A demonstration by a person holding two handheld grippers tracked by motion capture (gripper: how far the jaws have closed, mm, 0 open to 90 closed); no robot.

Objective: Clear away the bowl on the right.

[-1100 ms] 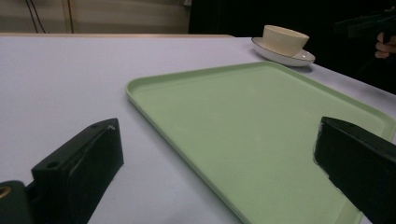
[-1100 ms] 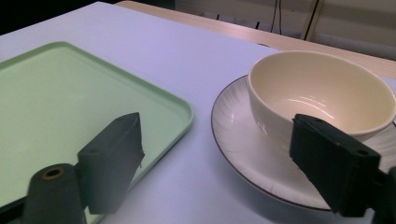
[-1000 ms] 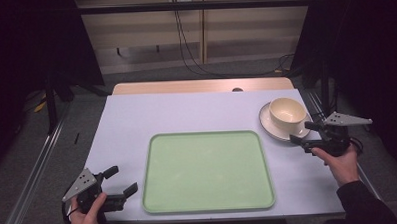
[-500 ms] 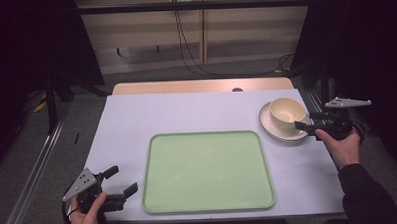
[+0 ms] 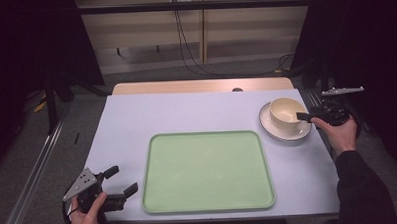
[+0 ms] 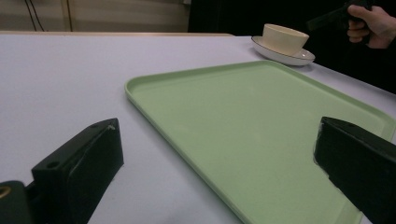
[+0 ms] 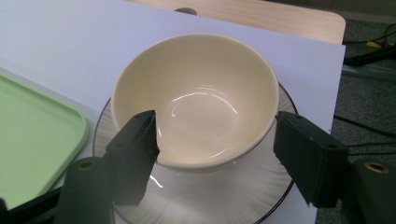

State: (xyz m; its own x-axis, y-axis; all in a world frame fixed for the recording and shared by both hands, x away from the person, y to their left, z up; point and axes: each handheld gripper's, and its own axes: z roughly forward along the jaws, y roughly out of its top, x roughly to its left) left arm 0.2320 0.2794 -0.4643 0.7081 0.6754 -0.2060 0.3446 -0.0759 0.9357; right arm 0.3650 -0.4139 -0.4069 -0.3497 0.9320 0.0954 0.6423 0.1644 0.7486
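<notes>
Bowl: the cream bowl (image 5: 285, 114) sits on a white saucer (image 5: 286, 134) at the far right of the table (image 5: 186, 112), just right of the green tray's (image 5: 207, 171) far right corner.
Right gripper: the right gripper (image 5: 303, 117) is held level at the bowl's right side, pointing left at it; its jaws have just been closing but are spread, not pressing anything.
Key relation: in the right gripper view the bowl (image 7: 192, 98) lies straight ahead of the right gripper (image 7: 219, 149); one jaw tip overlaps the near rim, the other stands just outside the wall, so the rim seems to fall between them. I cannot tell whether either pad touches it.
Long axis: the bowl is round, so no axis matters; the rim wall is what a pinch would need.
Left gripper: the left gripper (image 5: 120, 182) rests at the near left corner of the table, jaws wide apart with nothing between them, aimed across the tray (image 6: 261, 126).
Nearer hand: the right one, by far; the bowl (image 6: 284, 38) is well apart from the left.
Likely next step: close on the rim, by my judgement.
</notes>
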